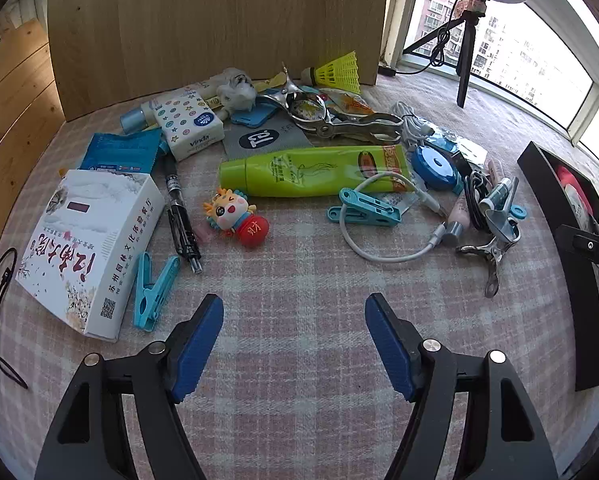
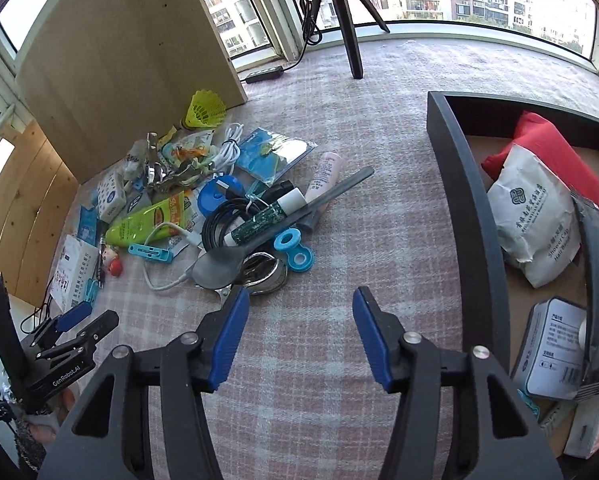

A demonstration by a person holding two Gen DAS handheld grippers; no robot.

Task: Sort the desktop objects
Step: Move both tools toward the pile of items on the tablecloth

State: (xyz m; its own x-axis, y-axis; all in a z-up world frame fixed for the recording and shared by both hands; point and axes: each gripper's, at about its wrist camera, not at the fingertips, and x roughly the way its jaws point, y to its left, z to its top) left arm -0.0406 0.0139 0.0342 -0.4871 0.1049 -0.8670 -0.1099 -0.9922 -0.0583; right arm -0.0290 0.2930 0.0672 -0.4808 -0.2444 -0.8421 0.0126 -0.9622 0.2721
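Note:
A pile of small objects lies on the checked cloth: a green tube (image 1: 315,170), a dragon toy (image 1: 235,216), blue clips (image 1: 153,292), a black pen (image 1: 183,220), a white printed box (image 1: 87,252), a tissue pack (image 1: 189,126), a white cable (image 1: 387,236) and metal clamps (image 1: 339,120). My left gripper (image 1: 294,340) is open and empty, low over bare cloth in front of the pile. My right gripper (image 2: 297,334) is open and empty, just short of a grey spoon (image 2: 227,266). A black tray (image 2: 465,200) at the right holds packets and boxes.
A wooden board (image 1: 219,28) stands behind the pile. A black tripod (image 2: 347,16) with a ring light stands by the window. A yellow shuttlecock (image 1: 337,72) lies at the board's foot. The left gripper also shows in the right wrist view (image 2: 75,328).

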